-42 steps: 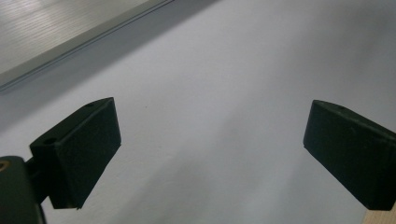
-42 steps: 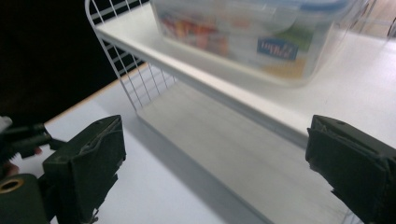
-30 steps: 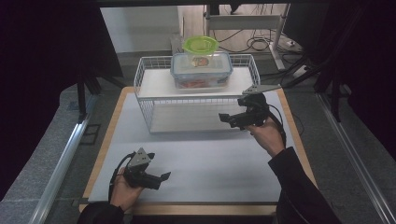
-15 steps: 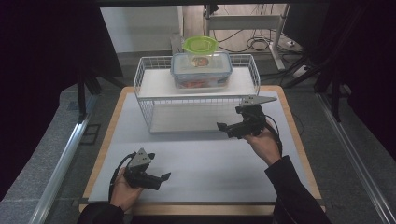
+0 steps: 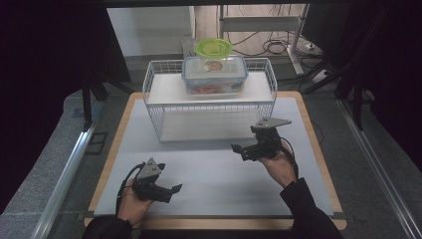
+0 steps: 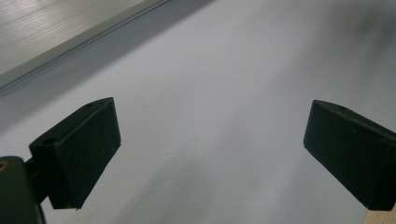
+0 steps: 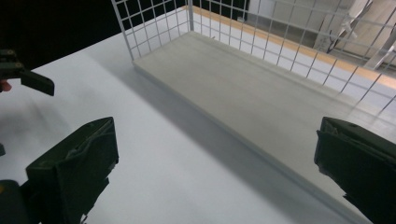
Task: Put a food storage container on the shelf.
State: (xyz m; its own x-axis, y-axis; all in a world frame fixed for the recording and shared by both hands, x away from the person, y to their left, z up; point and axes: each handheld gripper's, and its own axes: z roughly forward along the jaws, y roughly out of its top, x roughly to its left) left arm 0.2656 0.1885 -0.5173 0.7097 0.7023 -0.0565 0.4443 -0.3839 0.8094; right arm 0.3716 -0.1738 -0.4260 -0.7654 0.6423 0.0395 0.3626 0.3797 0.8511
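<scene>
Right gripper [image 5: 245,148], jaws spread and empty, hovers nearer the wire rack [image 5: 209,107]; the lidded food container [image 5: 215,75] sits on its top shelf, beyond and above; left gripper [image 5: 166,191] spread near the desk's front edge

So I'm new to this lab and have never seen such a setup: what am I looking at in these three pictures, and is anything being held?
A person sits at a table covered by a pale mat, with a hand-held gripper in each hand. The high view looks down from above: the left hand-held gripper is near the front edge, and the right hand-held gripper is just in front of a white wire rack. On the rack's top shelf stands a clear food box with a green-lidded container on it. The other two pictures come from cameras riding on each gripper, looking along its black jaws. Both stand wide apart and hold nothing.
</scene>
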